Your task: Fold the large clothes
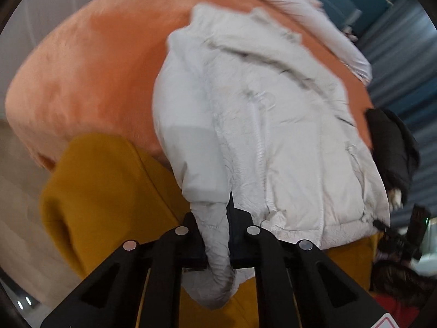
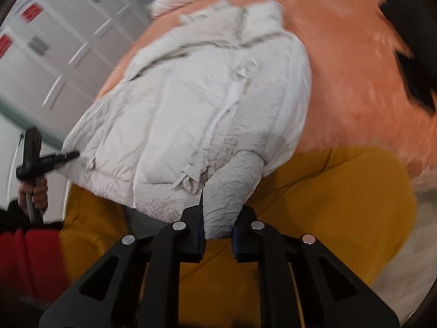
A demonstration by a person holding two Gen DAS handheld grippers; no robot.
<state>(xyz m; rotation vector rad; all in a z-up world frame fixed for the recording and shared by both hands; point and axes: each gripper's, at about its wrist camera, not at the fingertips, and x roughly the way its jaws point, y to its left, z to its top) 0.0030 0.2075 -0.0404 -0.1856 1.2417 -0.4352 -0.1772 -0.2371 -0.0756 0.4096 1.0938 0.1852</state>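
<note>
I can read no text, brand or number anywhere: the red labels point(image 2: 32, 11) on the white locker doors point(image 2: 68, 46) are blurred blank, and the red-edged sticker point(image 1: 393, 324) on my left tool is cut off.

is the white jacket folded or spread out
Spread out, front up on the orange blanket: the jacket shows its zip, with both cuffs pinched and no fold yet.

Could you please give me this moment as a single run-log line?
left gripper: shut on left sleeve cuff | right gripper: shut on right sleeve cuff | white puffer jacket: spread on orange blanket
</note>
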